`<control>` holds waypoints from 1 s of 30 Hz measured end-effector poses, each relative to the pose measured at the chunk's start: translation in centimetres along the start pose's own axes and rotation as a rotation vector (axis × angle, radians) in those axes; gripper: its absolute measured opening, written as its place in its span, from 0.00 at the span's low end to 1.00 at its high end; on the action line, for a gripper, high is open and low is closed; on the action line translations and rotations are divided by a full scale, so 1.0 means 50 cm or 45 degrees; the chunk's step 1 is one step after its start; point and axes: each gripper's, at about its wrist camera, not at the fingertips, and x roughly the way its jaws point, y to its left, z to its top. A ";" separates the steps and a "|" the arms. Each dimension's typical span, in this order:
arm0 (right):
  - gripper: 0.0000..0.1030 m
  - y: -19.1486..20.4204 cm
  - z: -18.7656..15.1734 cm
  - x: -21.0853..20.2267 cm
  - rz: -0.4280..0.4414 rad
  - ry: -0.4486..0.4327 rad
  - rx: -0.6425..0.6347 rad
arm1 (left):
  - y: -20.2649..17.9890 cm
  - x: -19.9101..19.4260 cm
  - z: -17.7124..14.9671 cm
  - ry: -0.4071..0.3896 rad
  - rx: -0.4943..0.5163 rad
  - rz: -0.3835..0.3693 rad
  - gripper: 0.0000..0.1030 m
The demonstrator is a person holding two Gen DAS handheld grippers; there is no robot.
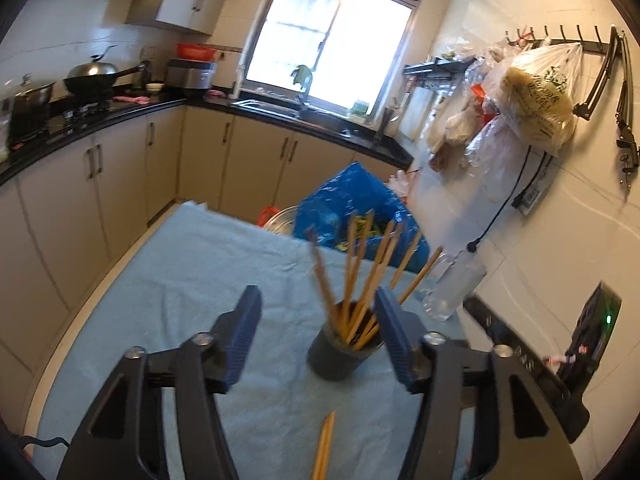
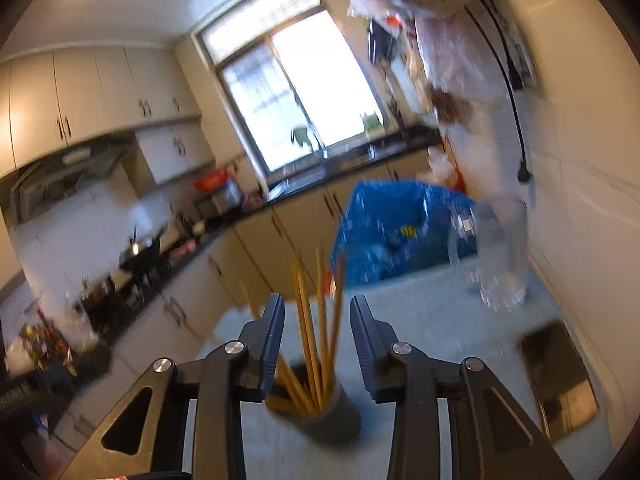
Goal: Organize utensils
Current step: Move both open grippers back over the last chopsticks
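Observation:
A dark grey cup [image 1: 340,356] stands on the light blue cloth [image 1: 180,280] and holds several wooden chopsticks [image 1: 360,272] that fan out upward. My left gripper [image 1: 316,304] is open, its blue pads wide apart, with the cup just beyond and between them. One loose chopstick [image 1: 324,444] lies on the cloth below the jaws. In the right wrist view the cup [image 2: 328,412] sits under my right gripper [image 2: 318,304], which is open. The upright chopsticks [image 2: 316,320] rise through the gap between its pads, which do not press on them.
A clear plastic bottle [image 1: 452,284] stands right of the cup near the tiled wall. A blue bag [image 1: 352,200] sits past the table's far edge. A dark flat device [image 2: 560,380] lies on the cloth at the right. Cabinets and counter run along the left.

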 end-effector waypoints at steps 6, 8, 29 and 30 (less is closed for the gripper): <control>0.36 -0.025 -0.172 -0.028 -0.001 0.282 -0.033 | 0.057 0.060 -0.141 0.263 0.015 0.059 0.64; 0.36 -0.028 -0.231 -0.035 -0.017 0.368 -0.055 | 0.057 0.096 -0.190 0.388 0.076 0.050 0.64; 0.36 -0.028 -0.338 -0.084 0.006 0.481 -0.075 | 0.008 0.165 -0.339 0.623 0.365 -0.057 0.37; 0.36 -0.030 -0.339 -0.082 0.008 0.483 -0.069 | 0.004 0.168 -0.342 0.631 0.380 -0.058 0.36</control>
